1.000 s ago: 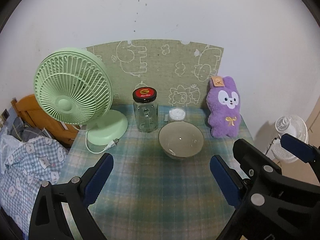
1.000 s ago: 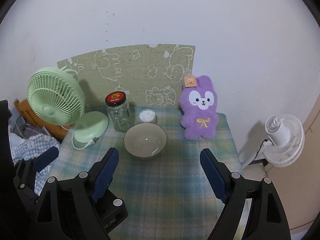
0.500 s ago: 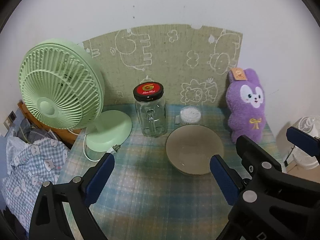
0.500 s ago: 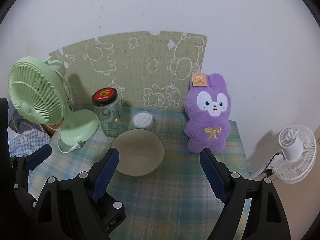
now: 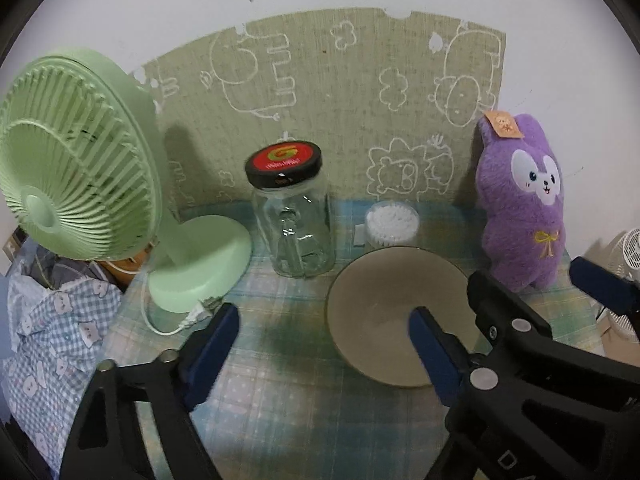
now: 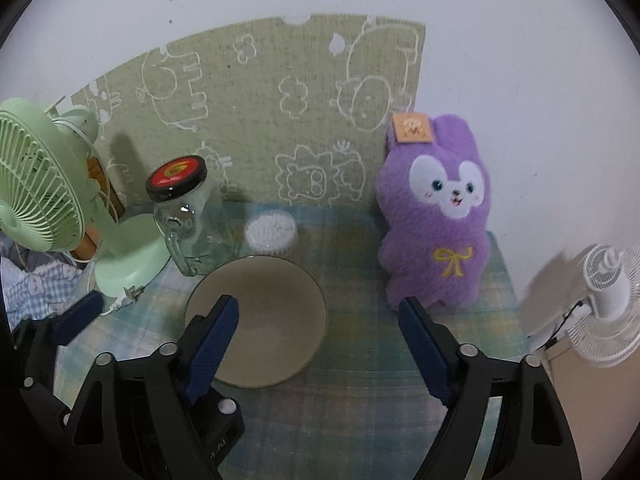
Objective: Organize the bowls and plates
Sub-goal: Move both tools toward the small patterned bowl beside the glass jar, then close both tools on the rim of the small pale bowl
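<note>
Here a table [image 5: 304, 420] covered in pale plaid cloth is seen against a white wall, backed by a green mat [image 5: 340, 100] printed with outlined cartoon animals. At the left a green fan [image 5: 76, 160] is stood, its base [image 5: 200, 264] beside a glass jar [image 5: 294, 228]. A purple plush [image 6: 438, 220] is propped at the right, an orange tag on its ear — the print cannot be read. The bowl [image 6: 272, 320] is set mid-table, in front of the jar and a small tub [image 6: 271, 234] of white bits. On the jar's black-rimmed red lid [image 5: 284, 162] a swirled "G" logo is shown — the small script under it is illegible. The left gripper [image 5: 324, 340] and right gripper [image 6: 318, 330] are held open, jaws just narrowed, nothing clamped; one finger [image 6: 210, 346] of the right is seen over the bowl.
</note>
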Tool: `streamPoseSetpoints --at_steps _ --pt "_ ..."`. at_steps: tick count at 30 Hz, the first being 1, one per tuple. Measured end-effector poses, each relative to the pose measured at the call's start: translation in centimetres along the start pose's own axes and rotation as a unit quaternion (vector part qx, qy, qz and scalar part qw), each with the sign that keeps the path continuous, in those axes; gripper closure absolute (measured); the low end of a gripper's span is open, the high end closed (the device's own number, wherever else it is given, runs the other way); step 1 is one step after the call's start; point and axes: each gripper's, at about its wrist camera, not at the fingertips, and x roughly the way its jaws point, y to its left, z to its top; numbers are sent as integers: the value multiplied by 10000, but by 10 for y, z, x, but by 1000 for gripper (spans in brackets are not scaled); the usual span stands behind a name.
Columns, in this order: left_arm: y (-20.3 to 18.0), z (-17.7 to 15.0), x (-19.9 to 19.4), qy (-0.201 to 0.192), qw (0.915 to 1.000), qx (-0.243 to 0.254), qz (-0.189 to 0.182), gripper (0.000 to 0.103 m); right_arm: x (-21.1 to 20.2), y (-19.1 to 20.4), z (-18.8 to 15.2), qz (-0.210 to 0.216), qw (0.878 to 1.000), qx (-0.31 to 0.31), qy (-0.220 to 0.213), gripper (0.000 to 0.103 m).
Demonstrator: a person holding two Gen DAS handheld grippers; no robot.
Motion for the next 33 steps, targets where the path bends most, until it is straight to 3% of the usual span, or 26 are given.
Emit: streamPoseSetpoints --at_steps 4,10,15,20,24,33 --pt "-3 -2 18 148 9999 18 -13 35 18 0 -1 13 9999 -24 162 44" --pt "-6 -4 34 243 9997 31 -12 57 36 -2 -3 38 9995 98 313 53" --pt "-4 -8 44 359 9993 -66 -79 67 48 0 -6 64 9989 133 440 54" --pt "-3 -11 50 428 9990 -62 -76 75 54 2 -10 94 9985 165 504 62" --pt "-1 -11 53 490 9986 -80 -177 88 57 5 -10 61 9984 155 541 72" --pt "-2 -12 49 429 9990 62 -122 91 60 7 -11 16 9984 190 539 72"
